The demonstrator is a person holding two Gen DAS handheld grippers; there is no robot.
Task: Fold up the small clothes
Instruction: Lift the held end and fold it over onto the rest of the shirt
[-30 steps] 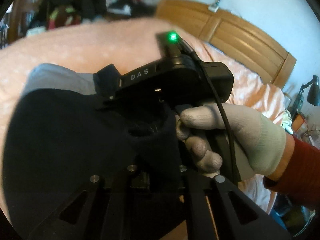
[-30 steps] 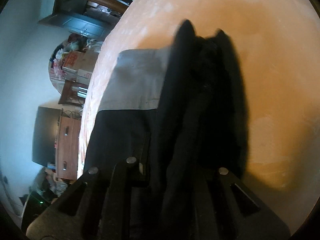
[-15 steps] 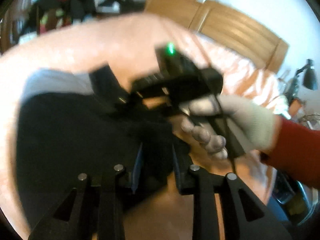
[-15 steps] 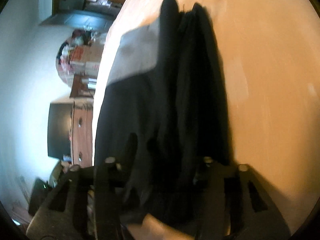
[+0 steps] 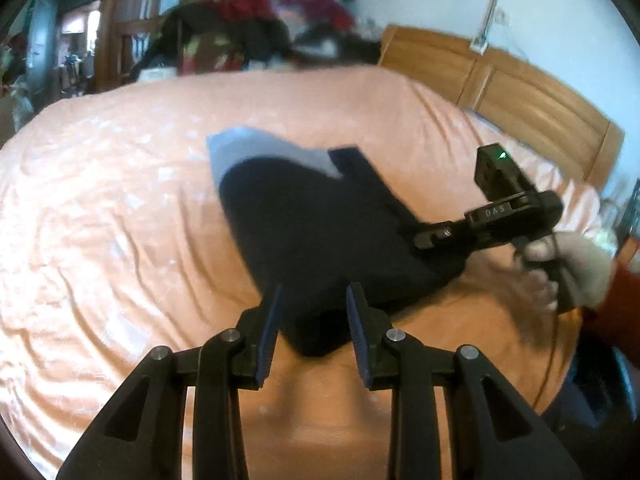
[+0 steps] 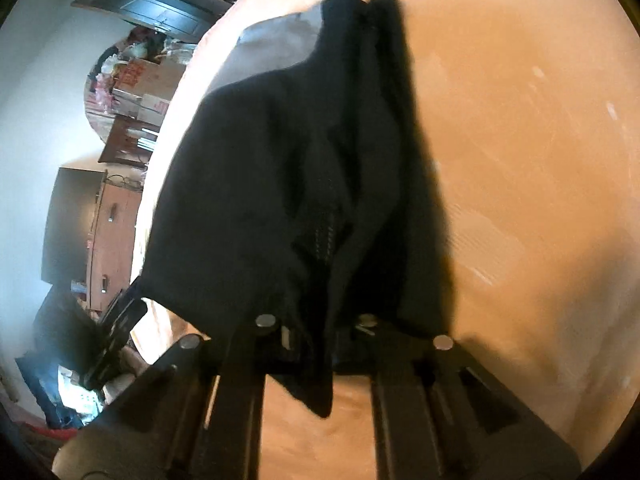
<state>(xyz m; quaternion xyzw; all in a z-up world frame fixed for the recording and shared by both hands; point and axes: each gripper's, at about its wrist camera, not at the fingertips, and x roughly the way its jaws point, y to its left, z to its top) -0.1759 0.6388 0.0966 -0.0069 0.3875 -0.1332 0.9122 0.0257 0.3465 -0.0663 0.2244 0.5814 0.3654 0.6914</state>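
From my left wrist camera I see the left gripper [image 5: 314, 320] with its 2 blue-padded fingers [image 5: 268, 332] spread wide and holding nothing. The dark garment [image 5: 320, 232] lies on the peach bedsheet [image 5: 100, 240] straight ahead of it, and its near folded corner sits between and just beyond the fingertips. The garment's long axis runs from that near corner away and a little left, toward a grey waistband [image 5: 272, 148] at the far end. On the right, a gloved hand [image 5: 576, 268] holds the right gripper [image 5: 430, 238], whose tip meets the garment's right edge. A wooden headboard [image 5: 520, 92] and a heap of clothes [image 5: 260, 36] stand behind the bed.

From my right wrist camera the view is rolled sideways. The right gripper [image 6: 320, 332] has dark cloth bunched over and between its fingers, so I judge it is clamped on the garment [image 6: 300, 180], though the pads themselves are hidden. The cloth hangs in folds ahead of it, the grey band [image 6: 276, 40] farthest off.

I judge the fold is partly made. The right side has the hold, while my left is nearer the free corner, which lies dead ahead, so a short straight push forward should bring that corner between its fingers.
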